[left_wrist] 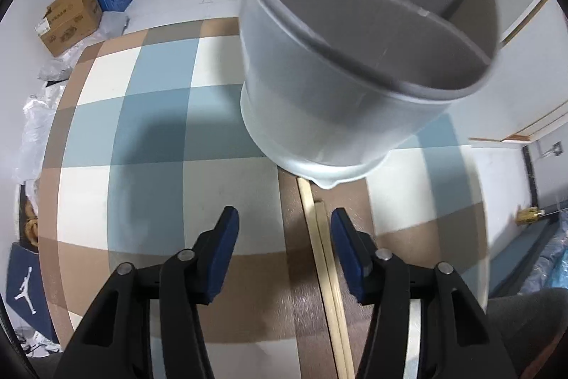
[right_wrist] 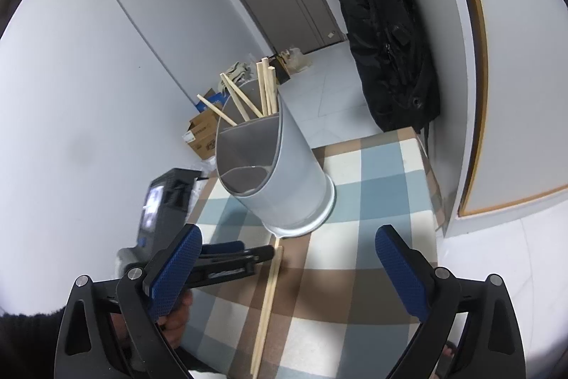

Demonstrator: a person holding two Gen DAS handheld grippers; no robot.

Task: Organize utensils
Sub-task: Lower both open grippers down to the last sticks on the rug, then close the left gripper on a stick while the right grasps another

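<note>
My left gripper [left_wrist: 284, 219] pointed steeply down at the worktop [left_wrist: 149, 130], which was covered in a checked cloth of blue, cream and brown. Its blue pads stood apart, and a pair of wooden chopsticks [left_wrist: 325, 258] lay flat on the cloth between them, much closer to the right-hand pad. From this view I could not tell whether that pad touched the sticks; the other pad was clear of them, so nothing was clamped.

The chopsticks lay side by side on a brown stripe, and their far ends reached almost to the foot of the grey utensil holder [left_wrist: 355, 77]. The holder stood on the cloth just beyond my left gripper, with a divider splitting its inside into compartments. In the right wrist view the holder [right_wrist: 298, 173] had several more chopsticks [right_wrist: 245, 98] standing in its rear compartment, leaning at different angles, while the front compartment looked bare.

My right gripper [right_wrist: 287, 269] hung over the near part of the worktop with its blue pads spread wide and nothing between them but the cloth and the loose pair [right_wrist: 269, 293] below. From there I could see my left gripper [right_wrist: 234, 258] reaching in from the left, its tips just beside the far ends of that pair.

A black bag [right_wrist: 390, 41] hung at the wall beyond the worktop, and cardboard boxes [left_wrist: 71, 16] sat on the floor.
</note>
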